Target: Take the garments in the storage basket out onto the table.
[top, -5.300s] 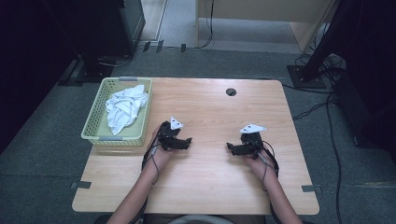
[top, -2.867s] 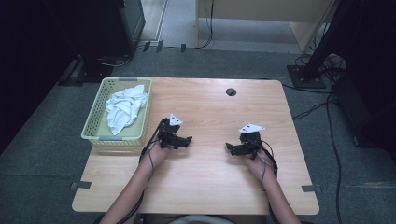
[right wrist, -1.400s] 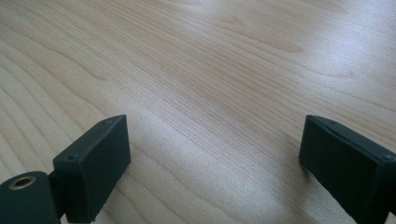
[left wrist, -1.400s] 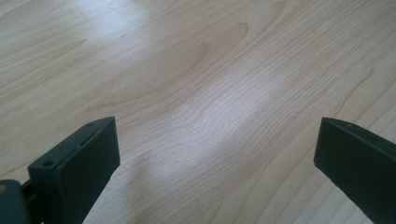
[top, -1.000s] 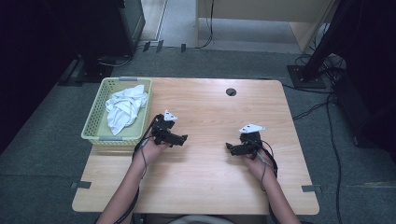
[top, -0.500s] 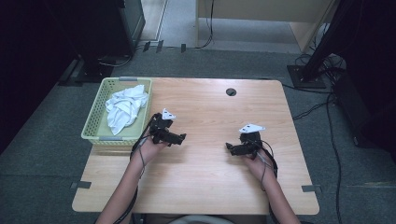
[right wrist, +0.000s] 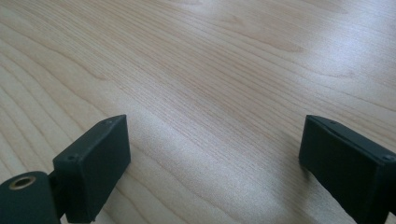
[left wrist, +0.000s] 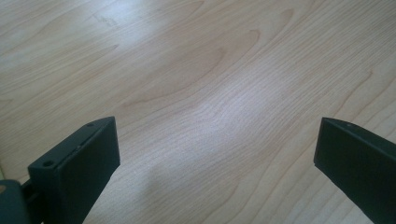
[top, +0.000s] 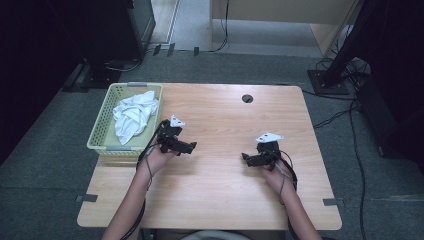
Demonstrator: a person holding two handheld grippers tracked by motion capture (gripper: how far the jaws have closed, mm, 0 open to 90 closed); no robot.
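Both your left tool [top: 192,147] and right tool [top: 244,158] hover spread and empty over the surface [top: 225,200], the white cloth [top: 132,114] in the basket [top: 99,135] untouched.

My left gripper [left wrist: 217,154] over bare wood

My two black jaws rise from the bottom corners, spread wide apart with nothing between them. The left-hand jaw shows its flat inner face and a small screw hole on its top edge; the right-hand one is cut off by the picture's edge. Beneath and beyond them lies the pale wooden table [left wrist: 205,79], its grain running in long curved lines, with a soft bright sheen across the middle.
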